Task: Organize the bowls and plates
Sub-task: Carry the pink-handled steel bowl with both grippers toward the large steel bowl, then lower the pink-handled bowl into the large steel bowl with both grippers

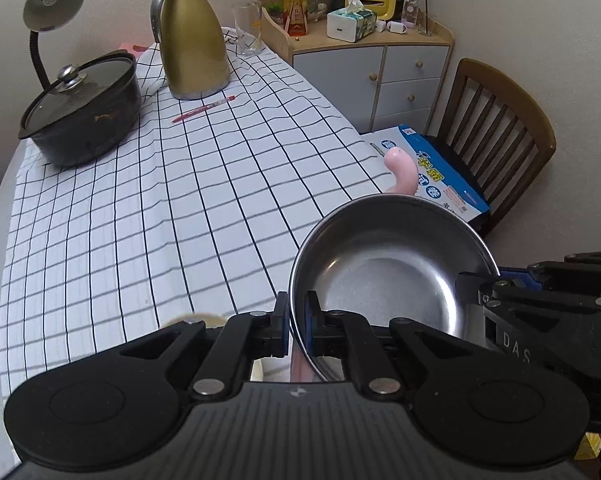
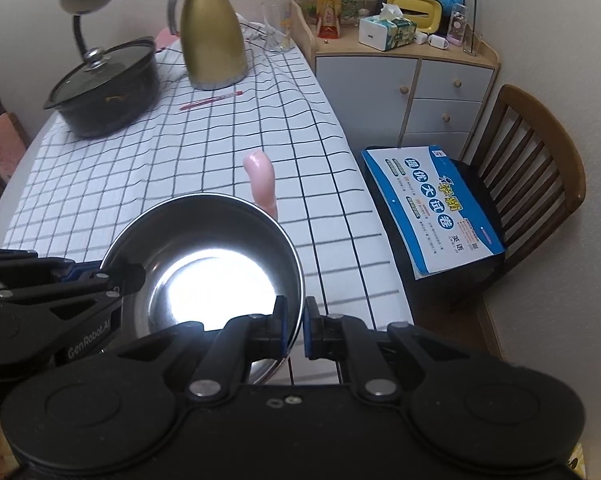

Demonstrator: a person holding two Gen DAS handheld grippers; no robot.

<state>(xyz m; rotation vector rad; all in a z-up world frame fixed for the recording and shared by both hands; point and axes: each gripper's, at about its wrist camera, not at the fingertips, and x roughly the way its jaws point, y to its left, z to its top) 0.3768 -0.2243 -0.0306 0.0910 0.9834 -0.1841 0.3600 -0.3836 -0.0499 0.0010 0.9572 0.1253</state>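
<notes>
A shiny steel bowl (image 1: pixel 384 268) is held above the checked tablecloth near the table's front right edge. My left gripper (image 1: pixel 297 322) is shut on the bowl's left rim. My right gripper (image 2: pixel 296 326) is shut on the bowl's (image 2: pixel 204 264) right rim. Each gripper shows in the other's view: the right one (image 1: pixel 496 284) and the left one (image 2: pixel 112 278). A pink curved handle (image 1: pixel 400 170) pokes up just behind the bowl, also in the right wrist view (image 2: pixel 262 182); what it belongs to is hidden.
A black lidded pot (image 1: pixel 84 108), a gold thermos jug (image 1: pixel 192 40), a red pen (image 1: pixel 202 109) and a glass (image 1: pixel 247 26) stand at the table's far end. A cabinet (image 2: pixel 404 92) and a chair (image 2: pixel 520 168) with a blue book (image 2: pixel 432 208) are to the right.
</notes>
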